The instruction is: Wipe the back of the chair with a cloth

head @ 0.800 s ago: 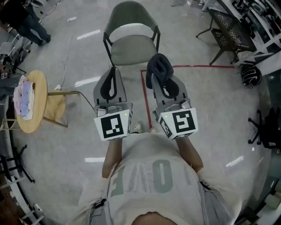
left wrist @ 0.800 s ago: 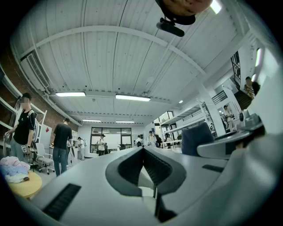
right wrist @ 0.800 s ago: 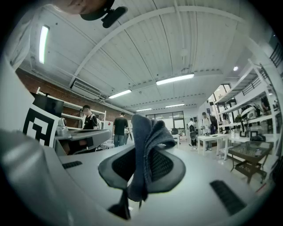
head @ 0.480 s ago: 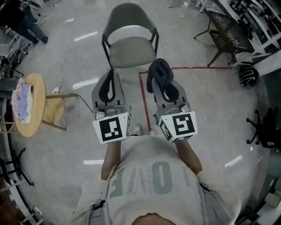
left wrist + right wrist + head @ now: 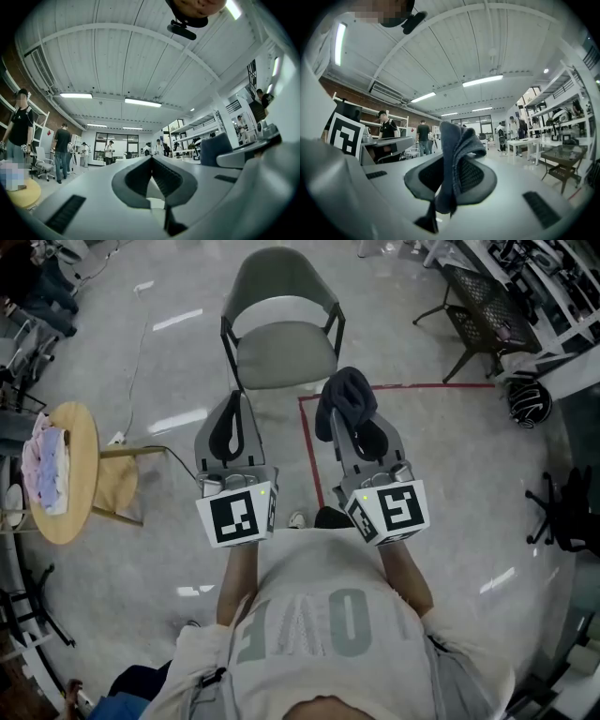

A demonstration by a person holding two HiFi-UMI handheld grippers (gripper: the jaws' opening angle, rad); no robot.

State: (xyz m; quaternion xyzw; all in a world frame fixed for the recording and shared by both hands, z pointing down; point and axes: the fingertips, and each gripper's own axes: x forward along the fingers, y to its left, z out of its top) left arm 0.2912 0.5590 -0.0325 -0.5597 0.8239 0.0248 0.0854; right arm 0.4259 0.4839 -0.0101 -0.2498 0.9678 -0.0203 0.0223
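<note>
A grey-green chair (image 5: 281, 329) with a curved back and black legs stands on the floor ahead of me in the head view. My right gripper (image 5: 345, 401) is shut on a dark blue cloth (image 5: 345, 395), which bunches over its tips just right of the chair seat. In the right gripper view the cloth (image 5: 457, 161) hangs between the closed jaws of that gripper (image 5: 451, 165). My left gripper (image 5: 234, 409) is shut with nothing in it, near the seat's front left corner. Its tips (image 5: 152, 165) meet in the left gripper view. Both grippers point up and forward.
A round wooden side table (image 5: 66, 470) with folded cloths stands at the left. Red tape (image 5: 309, 442) marks the floor beside the chair. A black mesh table (image 5: 487, 306) and a helmet (image 5: 527, 401) are at the right. Several people stand far off in the gripper views.
Both grippers and my view have shifted slightly; the chair sits a little lower and nearer in the frame. The cloth stays held in the right gripper.
</note>
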